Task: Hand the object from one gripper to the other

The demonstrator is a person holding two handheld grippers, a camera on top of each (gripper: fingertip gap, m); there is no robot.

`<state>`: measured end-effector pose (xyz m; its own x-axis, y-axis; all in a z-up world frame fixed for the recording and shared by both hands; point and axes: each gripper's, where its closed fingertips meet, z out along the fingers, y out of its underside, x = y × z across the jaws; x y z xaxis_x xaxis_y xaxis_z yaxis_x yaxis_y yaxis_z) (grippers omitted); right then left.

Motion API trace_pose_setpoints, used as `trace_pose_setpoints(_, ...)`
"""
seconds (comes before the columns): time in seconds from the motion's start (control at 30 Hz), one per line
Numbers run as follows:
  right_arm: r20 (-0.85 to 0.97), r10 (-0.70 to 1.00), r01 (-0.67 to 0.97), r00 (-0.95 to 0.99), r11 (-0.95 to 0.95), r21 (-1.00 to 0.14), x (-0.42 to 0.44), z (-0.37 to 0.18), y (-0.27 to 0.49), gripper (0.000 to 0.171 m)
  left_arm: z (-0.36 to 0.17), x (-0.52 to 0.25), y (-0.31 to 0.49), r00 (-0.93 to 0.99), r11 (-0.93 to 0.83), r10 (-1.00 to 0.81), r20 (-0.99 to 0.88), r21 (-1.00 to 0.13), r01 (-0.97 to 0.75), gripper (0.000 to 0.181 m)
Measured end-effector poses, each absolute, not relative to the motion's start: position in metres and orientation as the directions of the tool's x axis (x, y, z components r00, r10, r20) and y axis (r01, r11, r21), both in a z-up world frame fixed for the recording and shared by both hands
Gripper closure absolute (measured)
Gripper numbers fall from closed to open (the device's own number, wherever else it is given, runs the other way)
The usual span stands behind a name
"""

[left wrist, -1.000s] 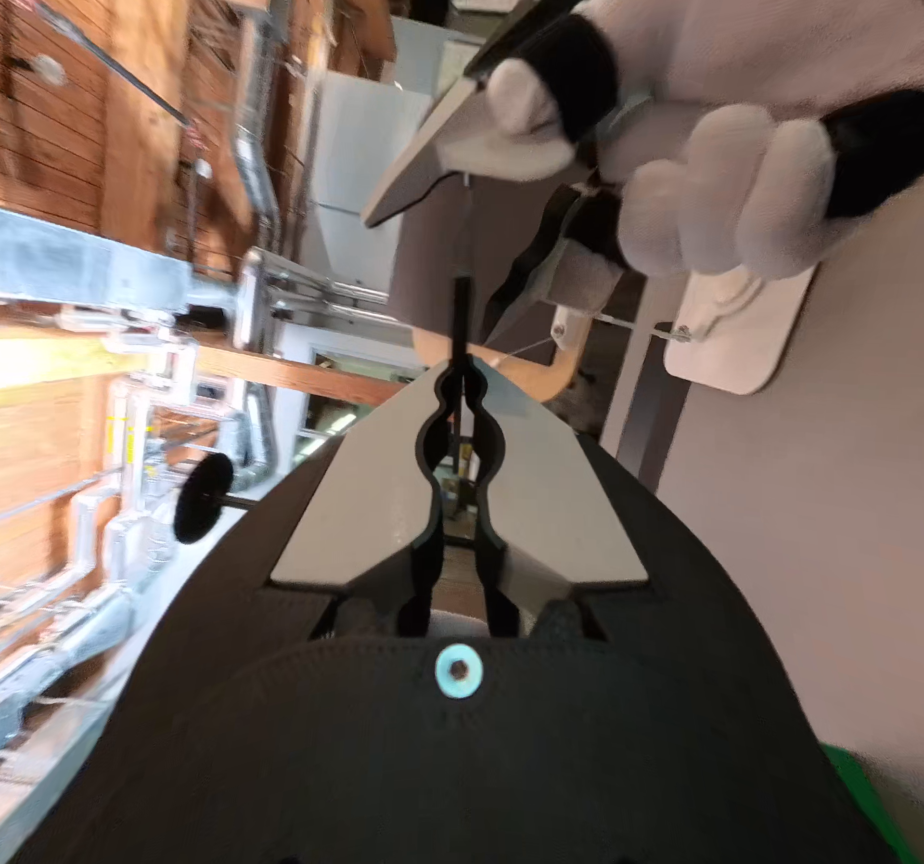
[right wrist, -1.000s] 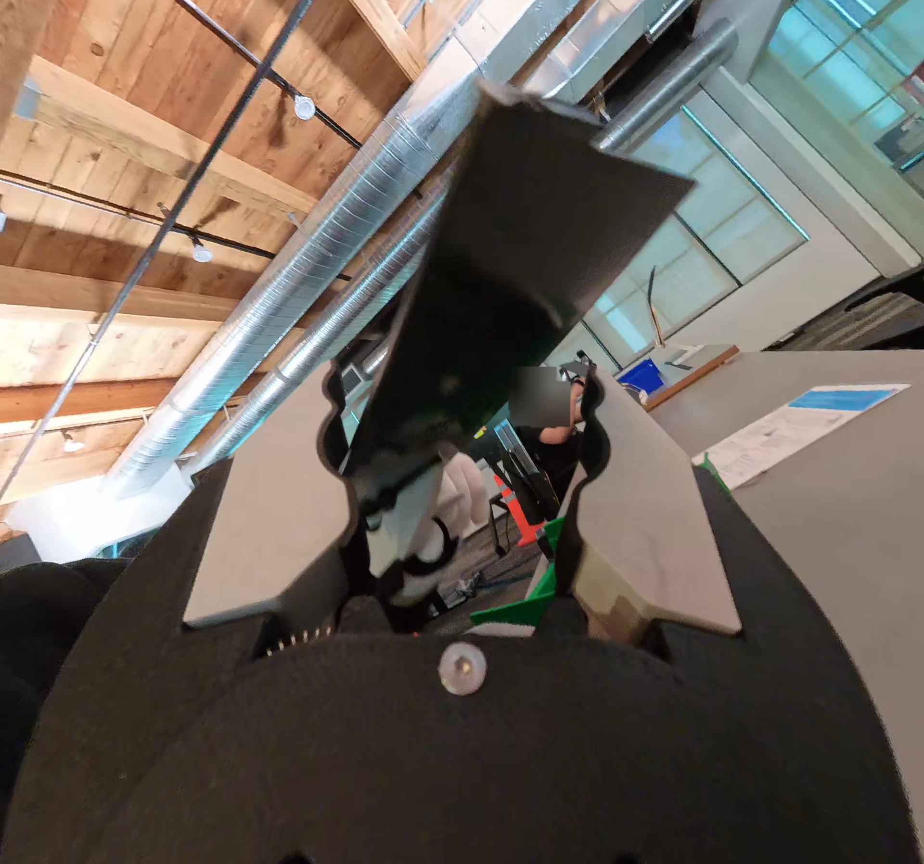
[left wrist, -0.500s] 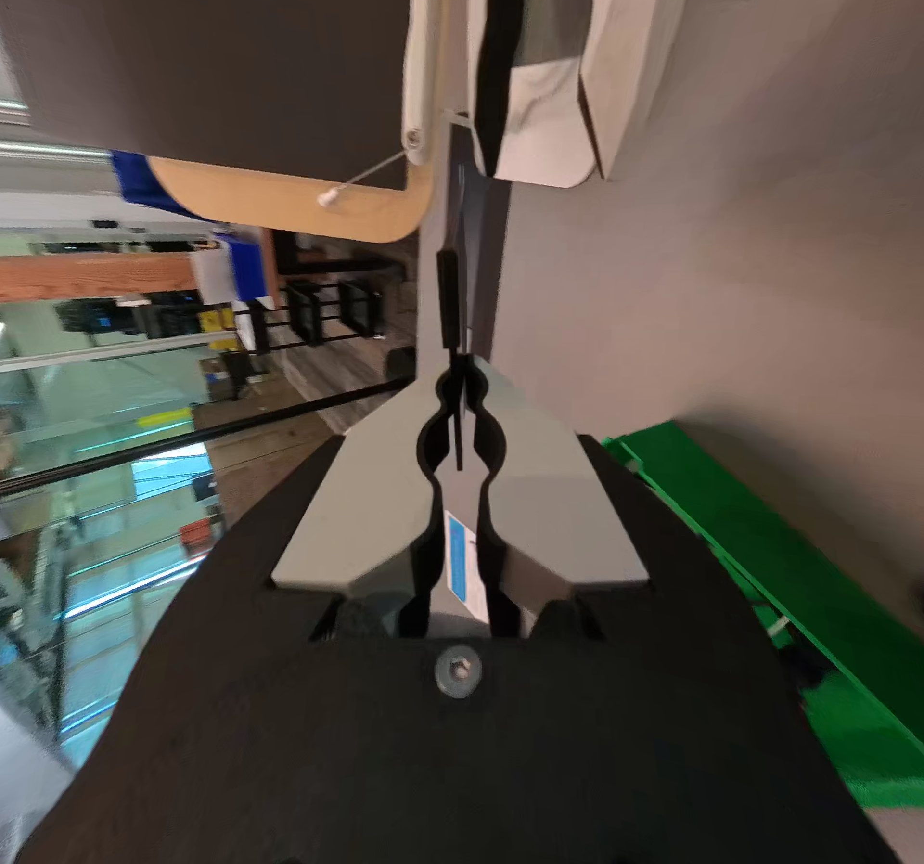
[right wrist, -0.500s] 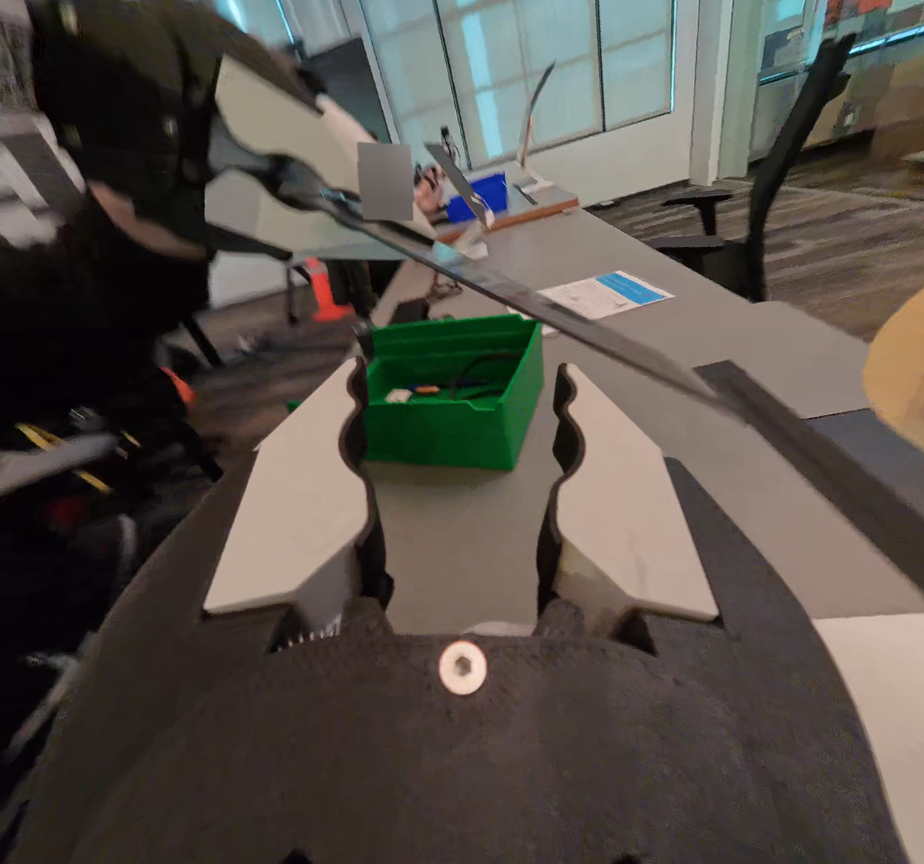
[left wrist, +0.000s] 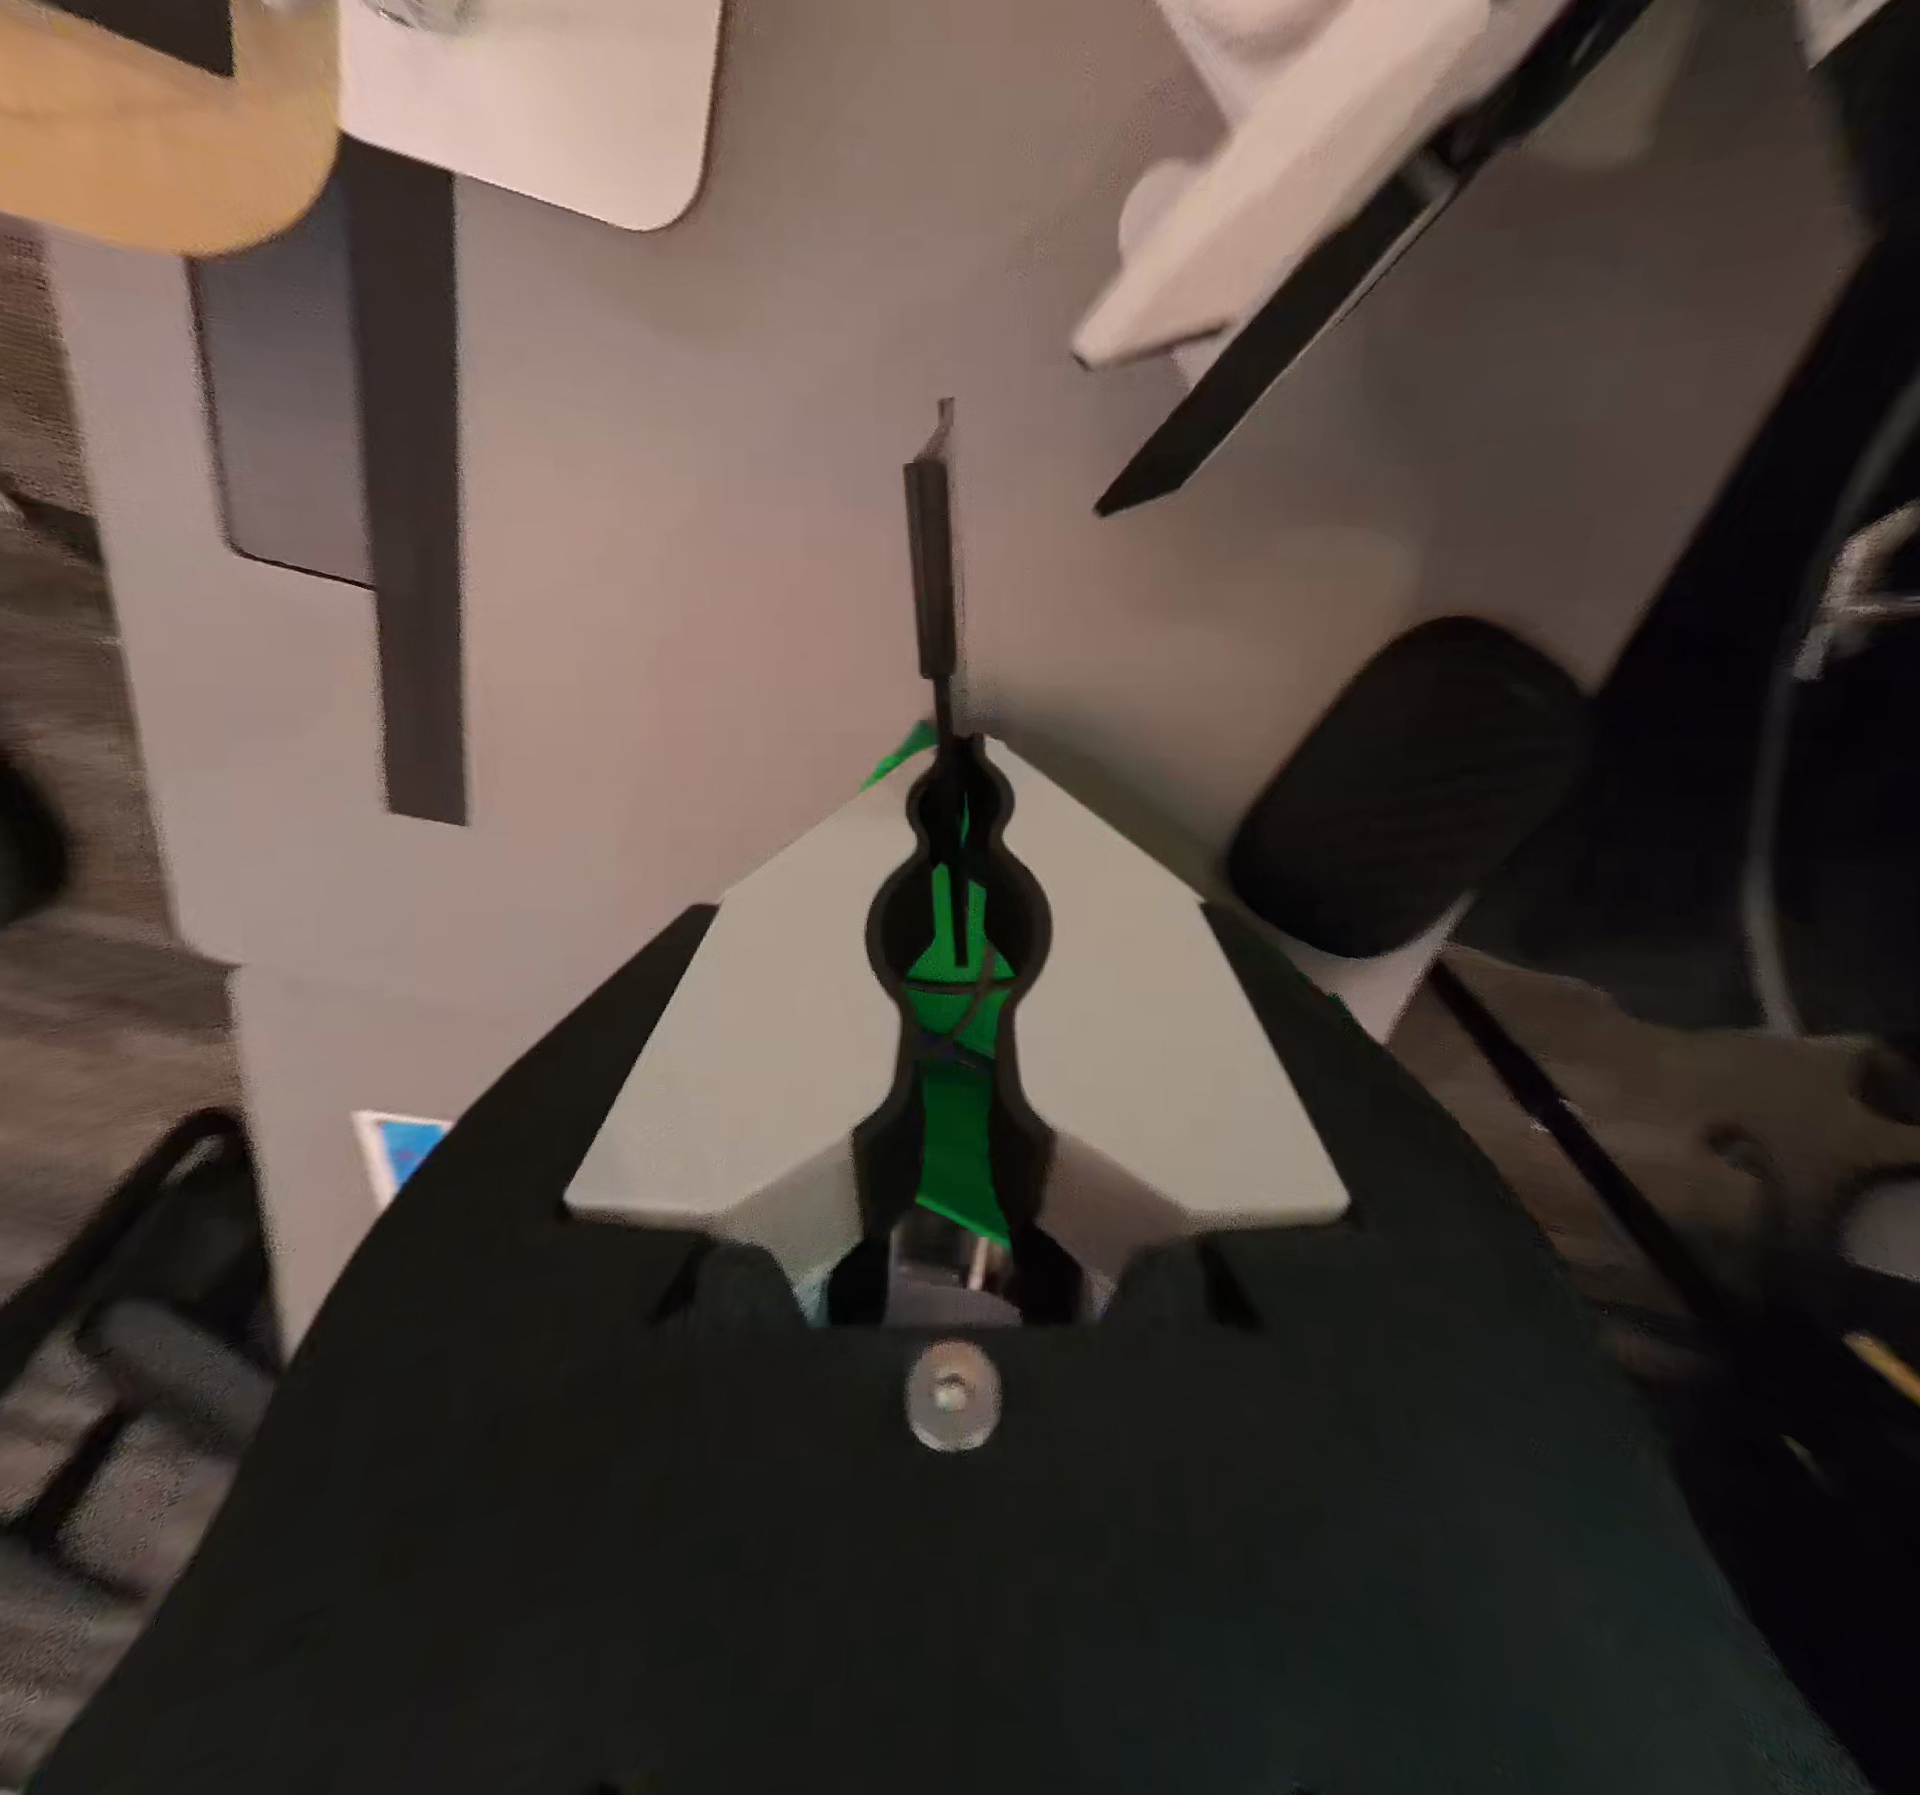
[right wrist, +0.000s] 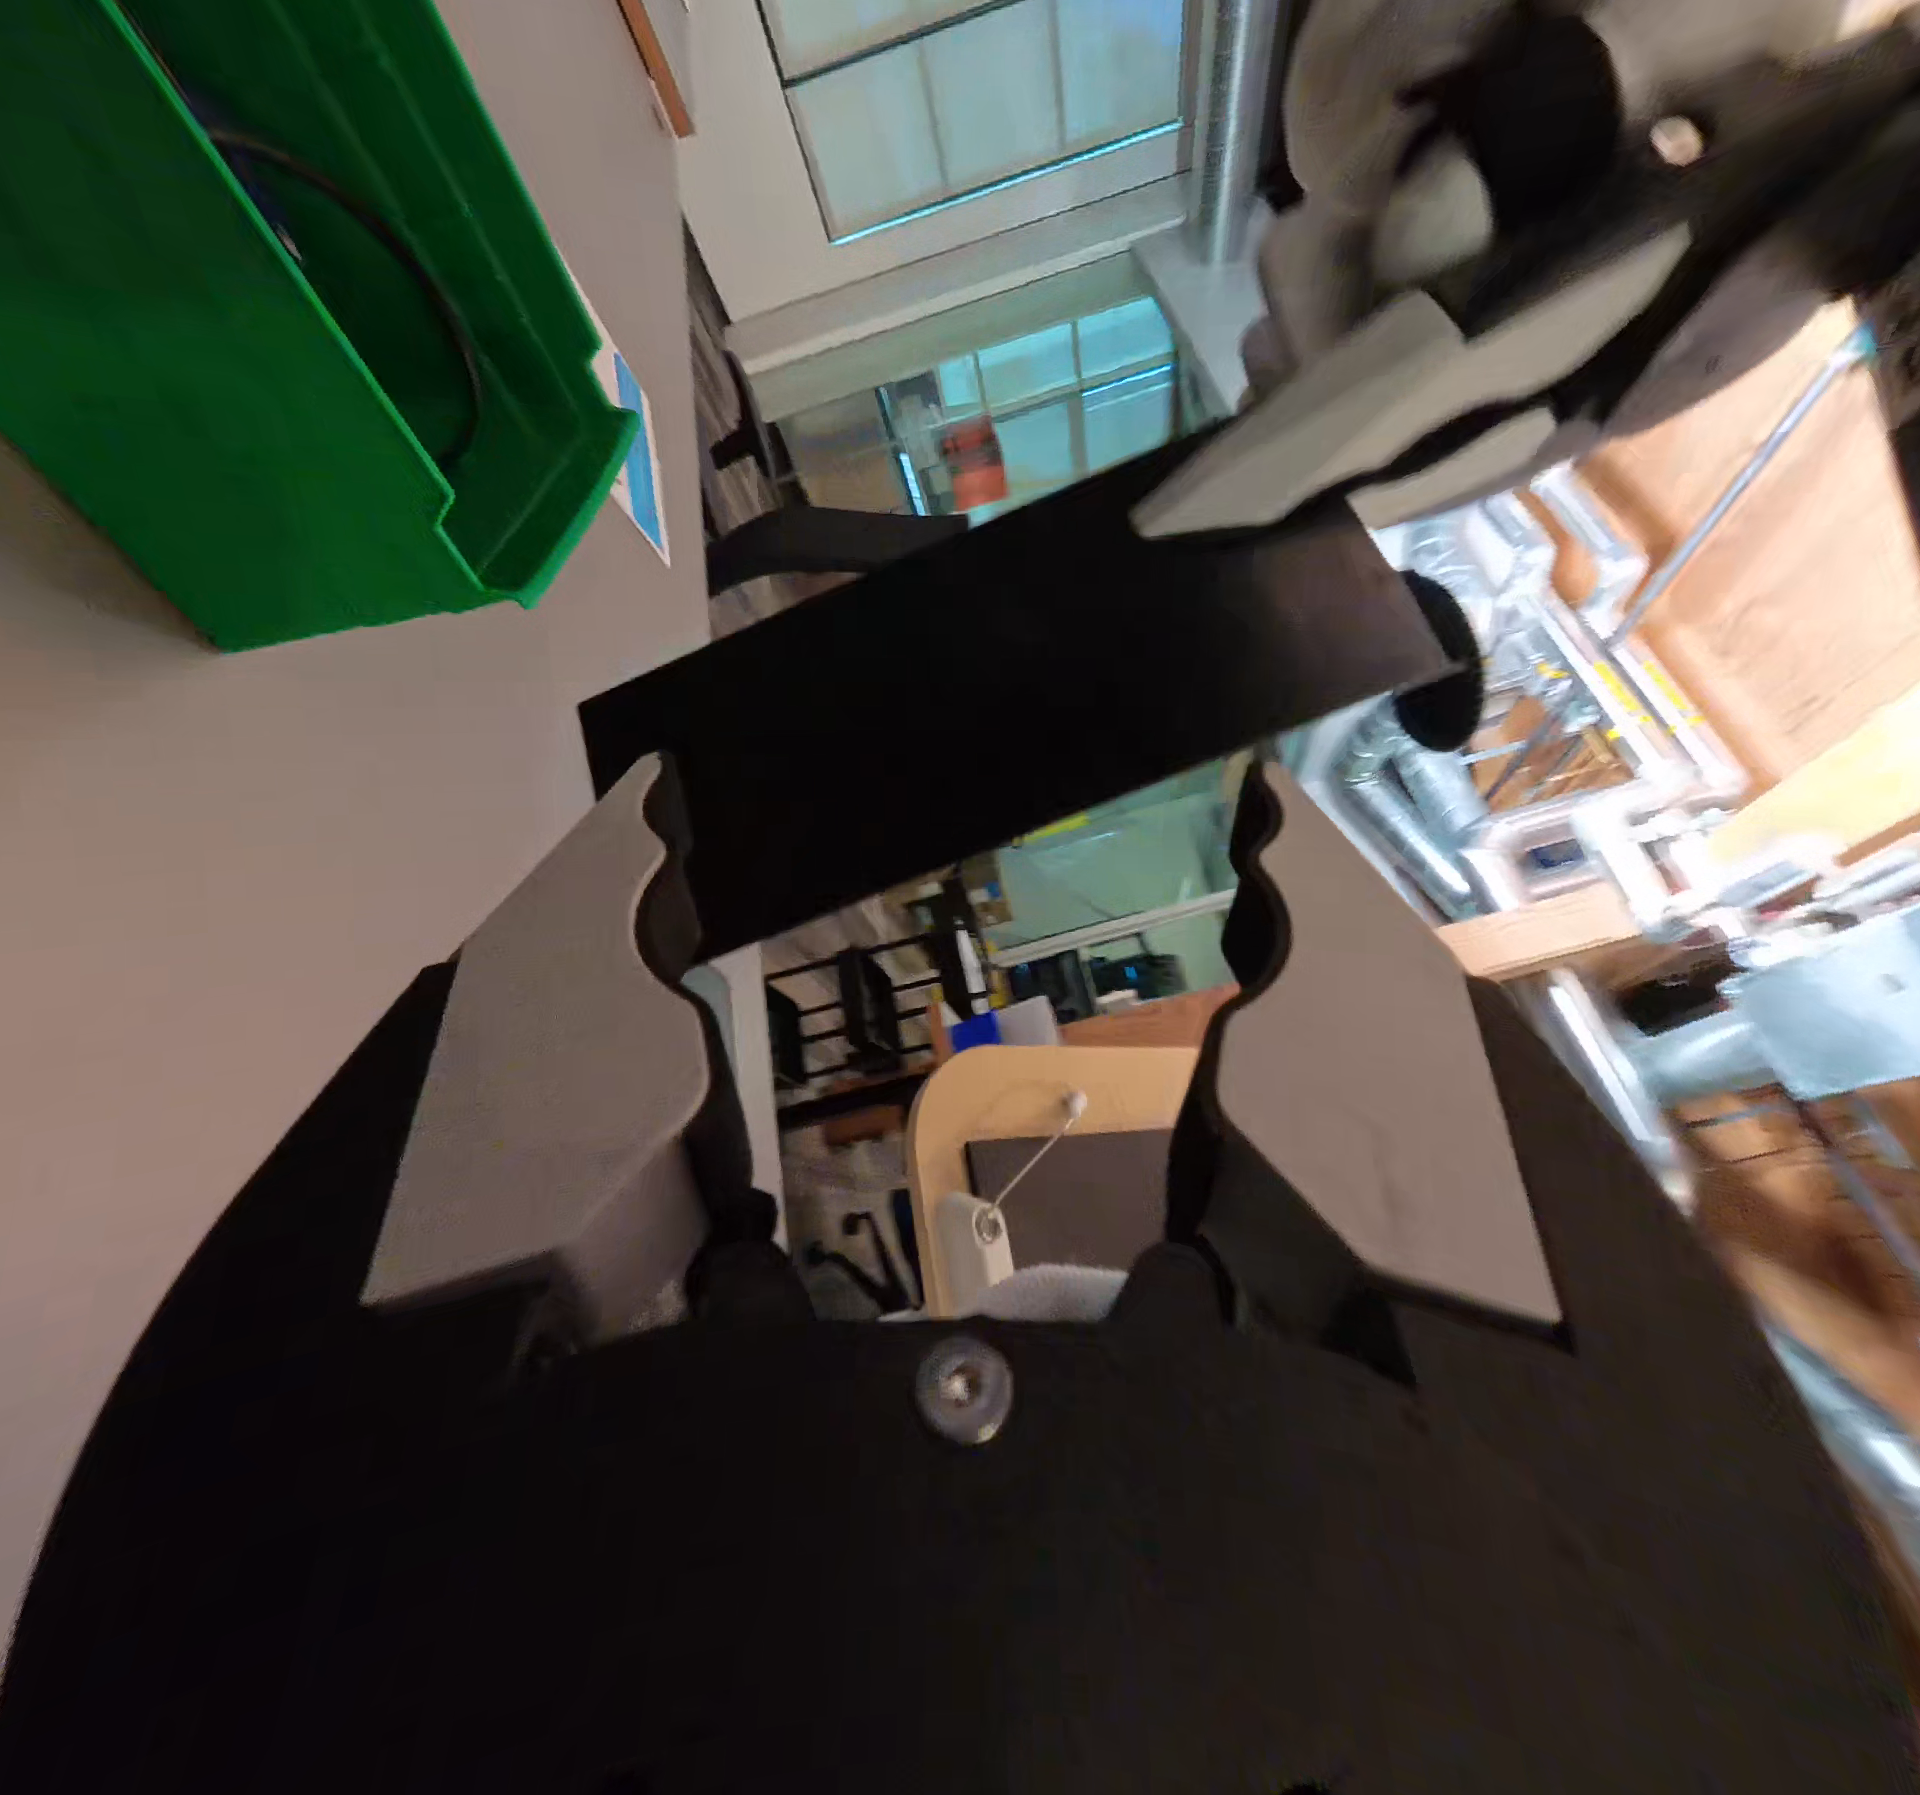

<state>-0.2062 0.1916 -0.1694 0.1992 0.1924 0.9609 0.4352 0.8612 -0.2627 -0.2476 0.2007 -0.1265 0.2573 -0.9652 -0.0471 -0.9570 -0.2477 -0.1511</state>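
Note:
A thin flat black plate [right wrist: 987, 706] is the object. My left gripper [left wrist: 961, 748] is shut on one end of it, so in the left wrist view the plate [left wrist: 928, 582] shows edge-on, sticking forward over the grey table [left wrist: 727, 519]. In the right wrist view the left gripper [right wrist: 1174, 514], held by a gloved hand [right wrist: 1392, 83], pinches the plate's far end. My right gripper [right wrist: 951, 774] is open, and the plate's free end lies between its fingers, close to the left finger [right wrist: 582, 1018]. The right gripper [left wrist: 1096, 436] also shows at the upper right of the left wrist view.
A green bin [right wrist: 260, 311] stands on the grey table [right wrist: 260, 862] to the left. A white pad [left wrist: 540, 52] and a dark strip [left wrist: 416, 519] lie on the table ahead. A black rounded chair part [left wrist: 1403, 789] sits at the table's right edge.
Both views have swung round. Half a second ago the plate crossed above the right gripper's fingers; now its free end lies between them. The left gripper stays shut on it; the right stays open.

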Motion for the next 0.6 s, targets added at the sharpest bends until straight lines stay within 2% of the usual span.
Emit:
trace_pose_setpoints(0.03, 0.966, 0.147, 0.456, 0.212, 0.859, -0.231, -0.212, -0.172, 0.191, 0.068, -0.123, -0.252, 0.2, 0.274, -0.271, -0.962, 0.003, -0.156, -0.95, 0.181)
trace_pose_setpoints(0.1, 0.974, 0.082, 0.494, 0.212, 0.851, -0.18, -0.223, -0.18, 0.191, 0.06, -0.115, -0.258, 0.198, 0.284, -0.299, -0.953, 0.104, -0.179, -0.937, 0.181)
trace_pose_setpoints(0.23, 0.975, -0.01, 0.542, 0.22, 0.833, -0.114, -0.232, -0.193, 0.197, 0.061, -0.099, -0.259, 0.194, 0.292, -0.373, -0.91, 0.295, -0.274, -0.886, 0.181)
trace_pose_setpoints(0.33, 0.96, -0.056, 0.549, 0.273, 0.829, -0.107, -0.231, -0.189, 0.196, 0.08, -0.099, -0.26, 0.19, 0.278, -0.411, -0.876, 0.393, -0.31, -0.857, 0.181)
trace_pose_setpoints(0.4, 0.953, -0.071, 0.534, 0.295, 0.839, -0.103, -0.231, -0.187, 0.189, 0.102, -0.109, -0.262, 0.185, 0.275, -0.425, -0.856, 0.438, -0.29, -0.857, 0.181)
trace_pose_setpoints(0.47, 0.958, -0.075, 0.537, 0.276, 0.839, -0.089, -0.233, -0.193, 0.187, 0.107, -0.112, -0.263, 0.187, 0.281, -0.448, -0.843, 0.458, -0.31, -0.839, 0.181)
trace_pose_setpoints(0.6, 0.95, -0.059, 0.5, 0.307, 0.859, -0.108, -0.232, -0.185, 0.177, 0.135, -0.111, -0.27, 0.198, 0.307, -0.505, -0.821, 0.481, -0.363, -0.783, 0.178)
